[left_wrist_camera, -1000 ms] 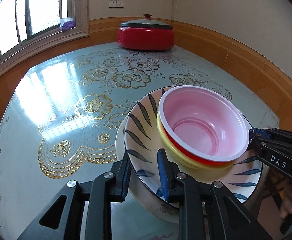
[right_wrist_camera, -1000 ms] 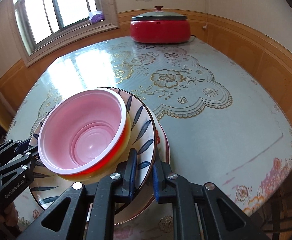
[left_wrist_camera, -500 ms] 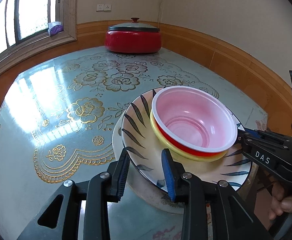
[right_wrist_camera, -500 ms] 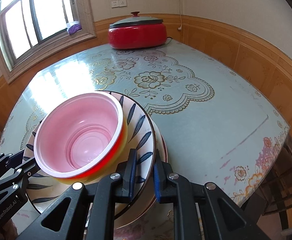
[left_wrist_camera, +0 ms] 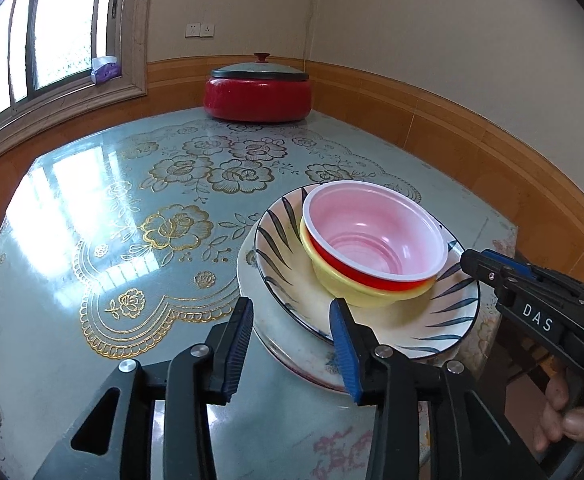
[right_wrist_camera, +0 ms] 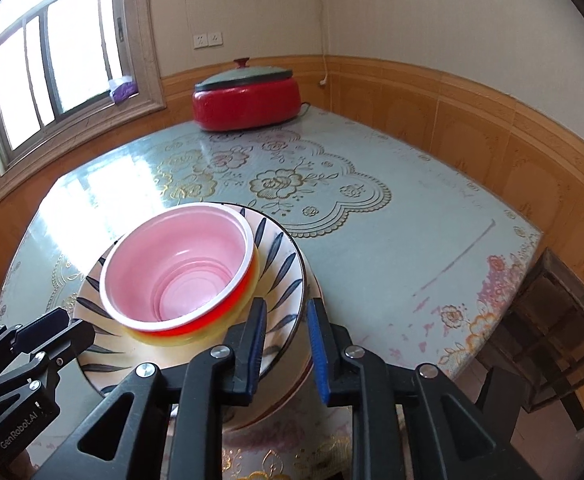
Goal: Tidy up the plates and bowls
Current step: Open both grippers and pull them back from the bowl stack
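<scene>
A pink-lined red bowl (left_wrist_camera: 376, 236) nests in a yellow bowl (left_wrist_camera: 352, 292), which sits in a leaf-patterned plate (left_wrist_camera: 288, 280) stacked on a white plate (left_wrist_camera: 292, 344) on the table. The same stack shows in the right wrist view: bowl (right_wrist_camera: 180, 268), patterned plate (right_wrist_camera: 284, 276). My left gripper (left_wrist_camera: 290, 332) is open and empty, its jaws level with the near left rim of the stack. My right gripper (right_wrist_camera: 284, 336) is open and empty, its jaws on either side of the patterned plate's rim; it also shows in the left wrist view (left_wrist_camera: 488, 270).
A red lidded pot (left_wrist_camera: 258, 94) stands at the table's far edge near the wall. The glossy flowered tabletop (left_wrist_camera: 140, 216) stretches left of the stack. A dark wooden chair (right_wrist_camera: 552, 332) stands off the table's right corner. Wood-panelled walls and a window surround the table.
Both grippers have opened wider and drawn back from the stack. The plates and bowls have stayed in place on the table.
</scene>
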Demonstrator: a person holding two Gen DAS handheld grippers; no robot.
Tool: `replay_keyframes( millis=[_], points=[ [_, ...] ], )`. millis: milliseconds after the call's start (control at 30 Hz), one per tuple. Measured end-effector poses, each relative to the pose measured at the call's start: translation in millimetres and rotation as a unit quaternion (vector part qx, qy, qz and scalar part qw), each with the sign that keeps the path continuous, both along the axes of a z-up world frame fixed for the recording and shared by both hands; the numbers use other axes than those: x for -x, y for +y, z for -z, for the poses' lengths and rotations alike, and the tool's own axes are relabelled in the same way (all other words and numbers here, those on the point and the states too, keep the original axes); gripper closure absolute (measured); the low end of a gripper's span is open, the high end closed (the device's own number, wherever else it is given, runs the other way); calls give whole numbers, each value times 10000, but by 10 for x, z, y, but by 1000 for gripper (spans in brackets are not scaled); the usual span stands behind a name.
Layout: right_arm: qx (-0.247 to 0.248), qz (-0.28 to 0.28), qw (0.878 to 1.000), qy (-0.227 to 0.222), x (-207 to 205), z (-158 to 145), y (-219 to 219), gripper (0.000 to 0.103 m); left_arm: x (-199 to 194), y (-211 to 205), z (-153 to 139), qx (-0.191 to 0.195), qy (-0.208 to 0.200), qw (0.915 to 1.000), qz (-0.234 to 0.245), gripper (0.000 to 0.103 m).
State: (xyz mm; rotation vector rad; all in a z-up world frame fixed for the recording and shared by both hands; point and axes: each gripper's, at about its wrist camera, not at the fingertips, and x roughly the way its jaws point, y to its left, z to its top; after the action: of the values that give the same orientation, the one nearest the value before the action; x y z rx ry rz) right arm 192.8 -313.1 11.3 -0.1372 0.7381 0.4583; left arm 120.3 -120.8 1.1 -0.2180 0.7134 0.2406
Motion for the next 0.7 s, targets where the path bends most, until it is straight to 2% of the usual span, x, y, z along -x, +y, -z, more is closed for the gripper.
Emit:
replay_keyframes(
  millis=[200,300,400,500,567,633,700],
  points=[
    [-129,109,9997,-179,341,-32,-85,70,185,-68,-59,-98,-121,9999,-29,53],
    [-50,97,9995,-281,433,-20,-112,68,226,-110,-82,-191,-182,9996,-97,49],
    [-1,197,9996,-184,459,28,-180,68,248,-190,-107,-175,-172,9996,-153,45],
    [65,270,9993,-260,544,39,-246,67,291,-275,-132,-257,-150,9994,-154,38],
    [103,382,9987,-329,584,43,-260,66,356,-306,-137,-265,-249,9993,-65,36],
    [77,500,9984,-235,650,48,-272,66,408,-337,-117,-349,-243,9991,50,28],
    [96,654,9973,-326,749,46,-272,66,450,-356,-105,-385,-236,9986,284,25]
  ],
)
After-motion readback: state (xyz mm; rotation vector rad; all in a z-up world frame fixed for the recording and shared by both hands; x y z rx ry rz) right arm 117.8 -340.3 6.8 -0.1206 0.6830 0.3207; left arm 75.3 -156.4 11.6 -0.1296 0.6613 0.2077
